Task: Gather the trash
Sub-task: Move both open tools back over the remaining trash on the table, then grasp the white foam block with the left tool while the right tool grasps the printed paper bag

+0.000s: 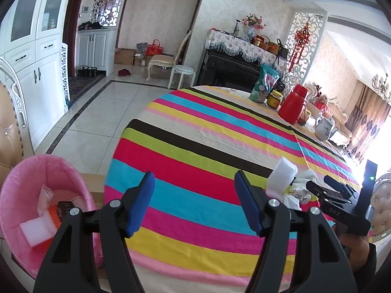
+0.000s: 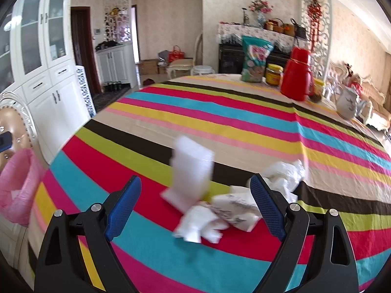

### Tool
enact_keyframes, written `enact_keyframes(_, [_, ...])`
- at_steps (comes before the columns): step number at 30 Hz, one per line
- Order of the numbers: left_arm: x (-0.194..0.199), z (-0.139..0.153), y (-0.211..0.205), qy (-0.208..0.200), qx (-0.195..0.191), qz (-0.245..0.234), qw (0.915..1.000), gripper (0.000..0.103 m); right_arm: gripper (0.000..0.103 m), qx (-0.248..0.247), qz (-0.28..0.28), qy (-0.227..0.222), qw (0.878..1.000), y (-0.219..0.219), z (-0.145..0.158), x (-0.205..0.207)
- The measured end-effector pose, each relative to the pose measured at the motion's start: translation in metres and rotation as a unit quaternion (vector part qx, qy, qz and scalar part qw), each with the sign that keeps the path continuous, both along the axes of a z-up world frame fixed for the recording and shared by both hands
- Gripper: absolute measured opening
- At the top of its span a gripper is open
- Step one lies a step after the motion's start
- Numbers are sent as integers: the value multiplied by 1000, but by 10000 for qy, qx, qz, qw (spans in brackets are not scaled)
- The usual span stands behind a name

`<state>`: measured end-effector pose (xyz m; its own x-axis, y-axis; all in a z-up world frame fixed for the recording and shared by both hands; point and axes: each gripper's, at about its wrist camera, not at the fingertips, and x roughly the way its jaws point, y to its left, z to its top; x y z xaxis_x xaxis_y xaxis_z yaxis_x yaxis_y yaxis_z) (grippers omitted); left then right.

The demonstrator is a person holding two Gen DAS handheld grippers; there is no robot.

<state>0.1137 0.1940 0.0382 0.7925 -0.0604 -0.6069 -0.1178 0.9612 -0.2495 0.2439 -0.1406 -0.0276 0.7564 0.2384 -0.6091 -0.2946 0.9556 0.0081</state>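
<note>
A pile of white trash lies on the striped tablecloth: a folded white foam sheet (image 2: 193,171), crumpled tissues (image 2: 283,173) and a printed paper wrapper (image 2: 234,207). My right gripper (image 2: 195,207) hovers open just before this pile, nothing pressed between its blue pads. In the left wrist view the foam sheet (image 1: 282,173) pokes up behind the right finger. My left gripper (image 1: 195,202) stands open over the cloth with nothing in it. At its lower left sits a pink-lined bin (image 1: 31,188) holding foam pieces and a dark box. The right gripper (image 1: 325,188) shows at the far right.
At the table's far side stand a teal snack bag (image 2: 255,58), a yellow-lidded jar (image 2: 273,74), a red thermos jug (image 2: 297,73) and a white teapot (image 2: 347,102). A tan studded chair (image 1: 9,127) stands left of the bin. White cupboards line the left wall.
</note>
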Motion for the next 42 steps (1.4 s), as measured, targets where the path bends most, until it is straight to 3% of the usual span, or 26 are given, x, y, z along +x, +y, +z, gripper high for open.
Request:
enact_keyframes(15, [14,-8,-21,112,50,-210,9997,65,85,-355,-321,648,9967,-28,-56,40])
enact_keyframes(24, [28,-17,-38,214,61,-439,9988,65,85,-403,-499,838,9944,-36,-70,53])
enact_keyframes(33, [52,-24,-63,259,102,-727,9970,65,84,-218,-472,833,9952,-45,-67,51])
enact_keyframes(42, [86,-43,-105,280,86,-1205,9923,65,84,-178,-518,511,9972,-59,-45,25])
